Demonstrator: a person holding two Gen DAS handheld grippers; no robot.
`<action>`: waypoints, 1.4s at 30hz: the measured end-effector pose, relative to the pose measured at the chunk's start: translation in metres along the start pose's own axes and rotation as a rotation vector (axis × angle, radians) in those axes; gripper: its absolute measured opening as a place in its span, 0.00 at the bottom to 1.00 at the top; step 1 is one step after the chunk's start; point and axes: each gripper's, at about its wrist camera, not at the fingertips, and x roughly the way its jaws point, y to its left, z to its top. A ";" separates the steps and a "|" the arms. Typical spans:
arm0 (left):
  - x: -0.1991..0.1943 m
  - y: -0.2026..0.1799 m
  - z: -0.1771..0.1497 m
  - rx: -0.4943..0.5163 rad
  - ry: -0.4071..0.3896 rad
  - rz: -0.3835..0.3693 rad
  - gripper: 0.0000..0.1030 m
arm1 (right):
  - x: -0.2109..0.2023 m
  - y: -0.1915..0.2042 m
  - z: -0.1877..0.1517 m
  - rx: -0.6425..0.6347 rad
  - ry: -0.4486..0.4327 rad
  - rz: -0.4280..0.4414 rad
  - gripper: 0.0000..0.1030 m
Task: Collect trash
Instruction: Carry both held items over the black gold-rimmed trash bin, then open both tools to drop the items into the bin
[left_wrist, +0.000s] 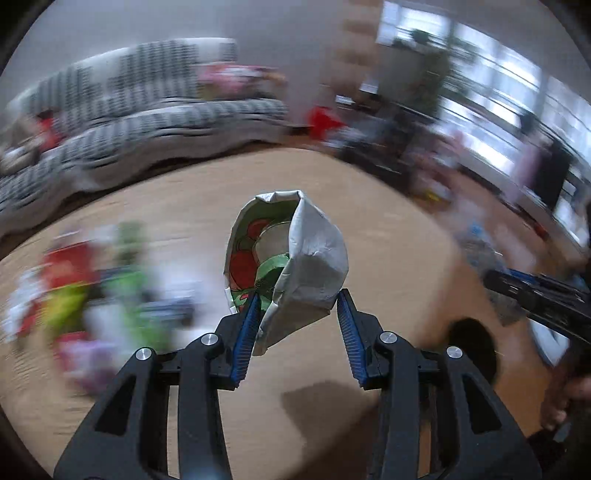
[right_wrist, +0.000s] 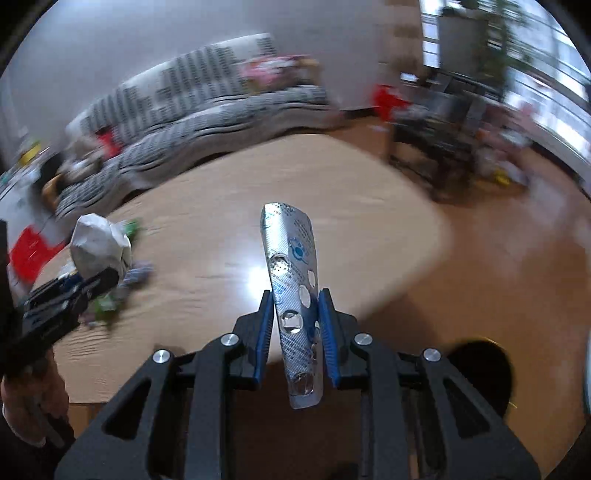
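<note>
My left gripper (left_wrist: 299, 295) is shut on a crumpled snack wrapper (left_wrist: 314, 258), silver inside with red and green print, and holds it in the air above the wooden table (left_wrist: 184, 206). In the right wrist view the same wrapper (right_wrist: 99, 243) shows at the far left, above the left gripper (right_wrist: 110, 275). My right gripper (right_wrist: 295, 293) is shut on a silver blister pack (right_wrist: 291, 258) with popped pockets. The pack stands upright between the blue pads (right_wrist: 264, 325). The background is blurred in both views.
A blurred pile of colourful wrappers (left_wrist: 92, 288) lies on the table's left side. A patterned grey sofa (left_wrist: 147, 110) runs behind the table. A dark round shape (right_wrist: 480, 365) sits low beside the table's near right edge. Dark furniture (right_wrist: 436, 147) stands at the back right.
</note>
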 end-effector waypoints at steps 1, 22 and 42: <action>0.008 -0.022 0.000 0.023 0.008 -0.044 0.41 | -0.006 -0.033 -0.006 0.053 0.011 -0.045 0.25; 0.204 -0.273 -0.080 0.221 0.401 -0.508 0.41 | -0.011 -0.269 -0.092 0.598 0.208 -0.199 0.25; 0.116 -0.175 -0.035 0.175 0.238 -0.217 0.93 | -0.028 -0.183 -0.040 0.370 0.038 -0.210 0.86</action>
